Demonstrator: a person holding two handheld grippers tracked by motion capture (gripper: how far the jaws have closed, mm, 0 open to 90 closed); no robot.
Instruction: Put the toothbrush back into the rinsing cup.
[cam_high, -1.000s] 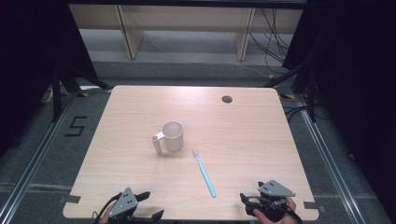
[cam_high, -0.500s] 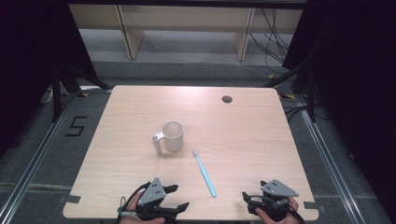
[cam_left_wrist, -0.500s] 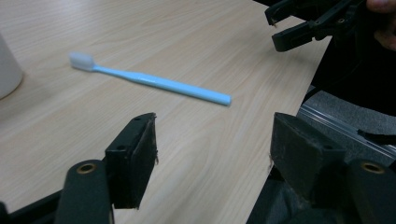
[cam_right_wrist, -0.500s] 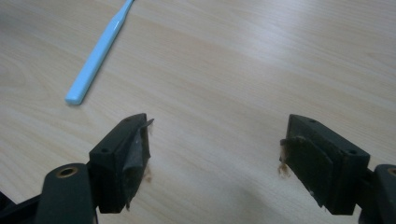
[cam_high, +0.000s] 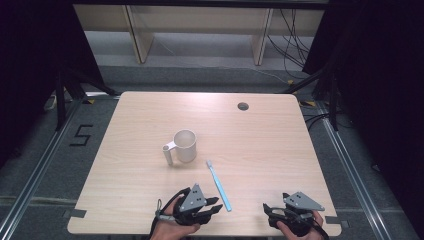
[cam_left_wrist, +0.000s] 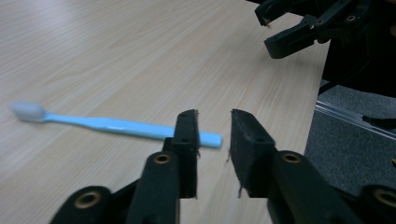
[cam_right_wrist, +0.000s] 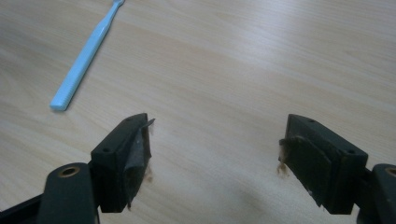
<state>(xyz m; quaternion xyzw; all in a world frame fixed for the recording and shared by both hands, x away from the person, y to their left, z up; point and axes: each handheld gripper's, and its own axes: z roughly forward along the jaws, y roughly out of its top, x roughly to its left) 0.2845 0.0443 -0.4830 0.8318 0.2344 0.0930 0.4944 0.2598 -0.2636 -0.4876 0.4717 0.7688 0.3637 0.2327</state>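
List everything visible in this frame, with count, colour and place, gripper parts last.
Table: one, light wood, centre of the high view.
Cable hole: one, dark, far right part of the table.
Mug: one, white, upright at mid-table, handle toward the left.
Toothbrush: one, light blue with white bristles, flat on the table, near side of the mug.
Shelving: pale, behind the table.
Floor mark "5": one, black, left of the table.
Left gripper: black, jaws narrowly apart beside the toothbrush handle end.
Right gripper: black, jaws wide apart, near right edge.
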